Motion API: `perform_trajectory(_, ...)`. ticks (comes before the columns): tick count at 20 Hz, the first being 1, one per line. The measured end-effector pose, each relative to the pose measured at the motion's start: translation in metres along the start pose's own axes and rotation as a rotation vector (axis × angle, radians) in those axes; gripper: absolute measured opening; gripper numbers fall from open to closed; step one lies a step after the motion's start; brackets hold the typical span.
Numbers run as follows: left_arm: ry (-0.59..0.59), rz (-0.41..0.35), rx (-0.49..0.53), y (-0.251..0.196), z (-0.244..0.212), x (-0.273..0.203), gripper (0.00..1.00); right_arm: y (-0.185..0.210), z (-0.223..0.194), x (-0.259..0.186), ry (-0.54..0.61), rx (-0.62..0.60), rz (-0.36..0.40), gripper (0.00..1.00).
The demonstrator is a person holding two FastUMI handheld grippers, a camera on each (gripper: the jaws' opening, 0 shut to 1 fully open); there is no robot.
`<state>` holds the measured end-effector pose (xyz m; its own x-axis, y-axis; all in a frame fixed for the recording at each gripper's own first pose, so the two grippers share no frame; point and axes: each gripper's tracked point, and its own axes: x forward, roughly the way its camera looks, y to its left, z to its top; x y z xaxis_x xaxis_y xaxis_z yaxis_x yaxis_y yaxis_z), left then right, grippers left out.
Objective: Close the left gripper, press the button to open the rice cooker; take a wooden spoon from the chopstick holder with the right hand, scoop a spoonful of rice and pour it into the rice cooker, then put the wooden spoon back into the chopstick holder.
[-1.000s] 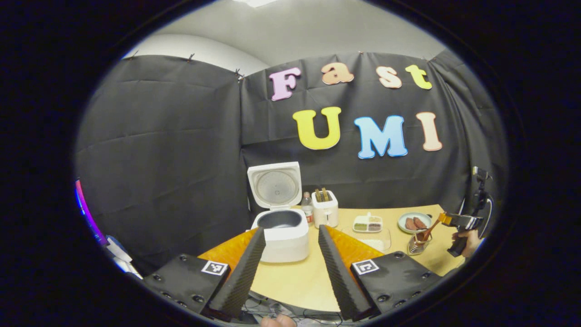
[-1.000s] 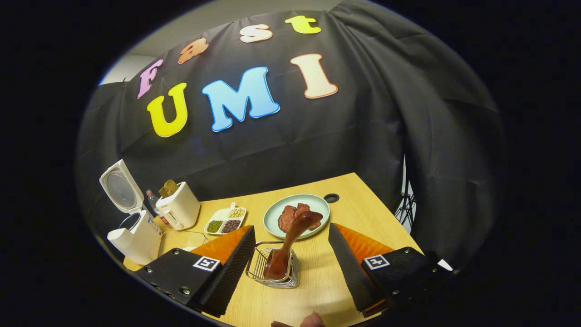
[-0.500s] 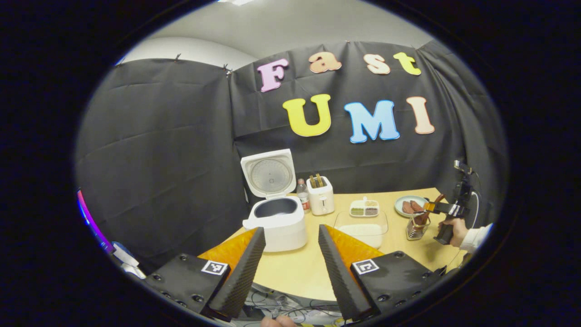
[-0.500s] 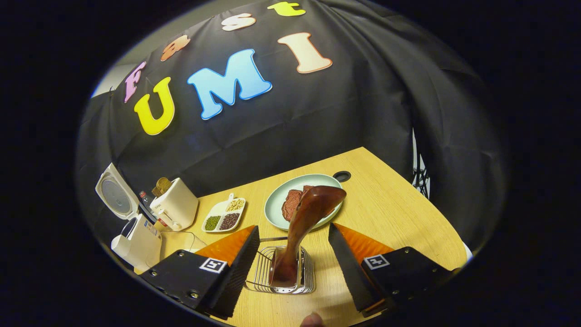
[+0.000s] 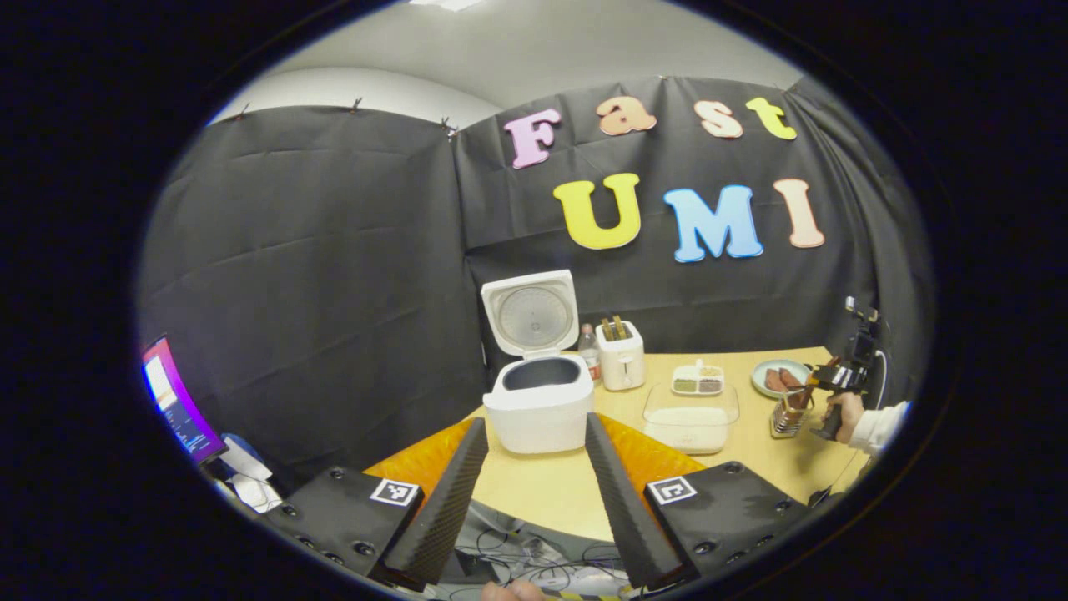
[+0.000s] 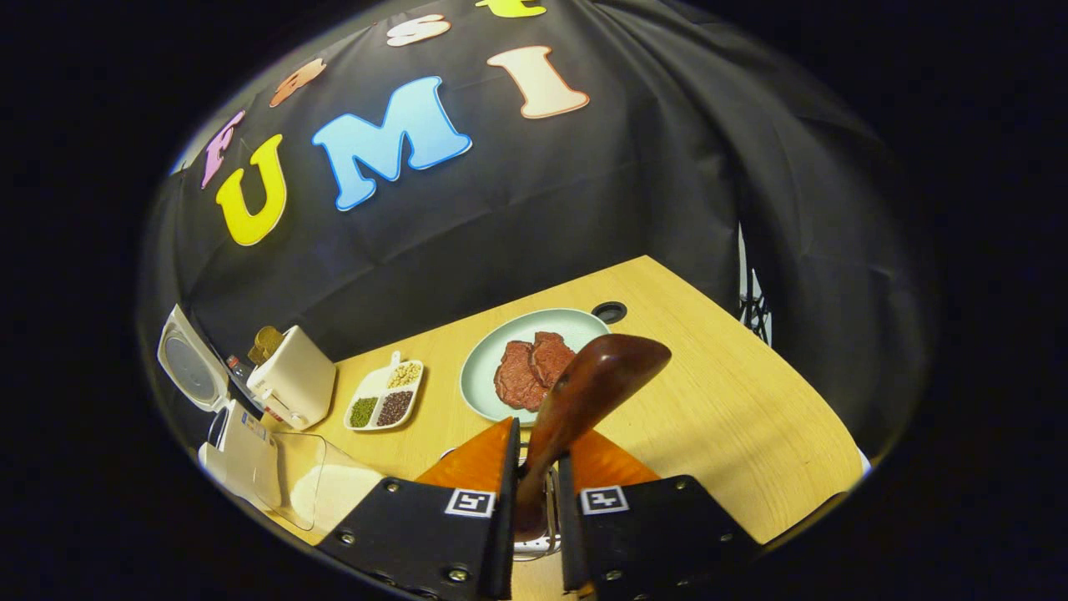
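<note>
The white rice cooker (image 5: 542, 405) stands with its lid (image 5: 532, 313) raised and its dark pot showing. My left gripper (image 5: 535, 420) is open, held back over the table's near edge in front of the cooker, with nothing between its fingers. In the right gripper view, my right gripper (image 6: 536, 438) is shut on the handle of the wooden spoon (image 6: 596, 380), whose bowl points up and away. The spoon's lower end sits in the wire chopstick holder (image 6: 534, 544), mostly hidden by the fingers. Far right in the left gripper view, the right gripper (image 5: 834, 380) hovers over the holder (image 5: 784, 415).
A clear container of white rice (image 5: 691, 417) sits right of the cooker. Behind it are a white toaster (image 5: 623, 363), a small bottle (image 5: 589, 351), a divided tray of beans (image 6: 384, 399) and a green plate (image 6: 501, 351) with meat. The table (image 6: 734, 417) ends at the black wall.
My right gripper has come down and shut on the spoon's handle above the holder. My left gripper has drawn back from the cooker and stays open.
</note>
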<state>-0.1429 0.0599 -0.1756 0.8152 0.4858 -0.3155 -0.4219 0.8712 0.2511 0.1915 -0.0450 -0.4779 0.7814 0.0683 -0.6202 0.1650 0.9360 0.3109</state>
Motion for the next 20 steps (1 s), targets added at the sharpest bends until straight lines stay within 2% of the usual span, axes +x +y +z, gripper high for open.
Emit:
perform_trajectory(1,0.0,0.01,-0.011,0.005,0.001,-0.001,0.84,0.003,-0.001,-0.002,0.005,0.003,-0.006,0.23)
perform_trajectory(4,-0.024,0.035,-0.019,0.017,0.006,-0.006,0.84,0.006,0.002,-0.004,0.022,0.021,-0.003,0.14)
perform_trajectory(8,-0.026,0.041,-0.021,0.022,0.002,-0.008,0.84,0.012,0.01,-0.012,0.009,-0.001,-0.006,0.14)
perform_trajectory(15,-0.048,0.015,-0.077,0.019,0.004,0.001,0.84,0.03,0.049,-0.04,-0.053,-0.122,0.019,0.13)
perform_trajectory(20,-0.06,0.005,-0.105,0.028,0.0,0.012,0.84,0.037,0.074,-0.063,-0.076,-0.139,0.022,0.14)
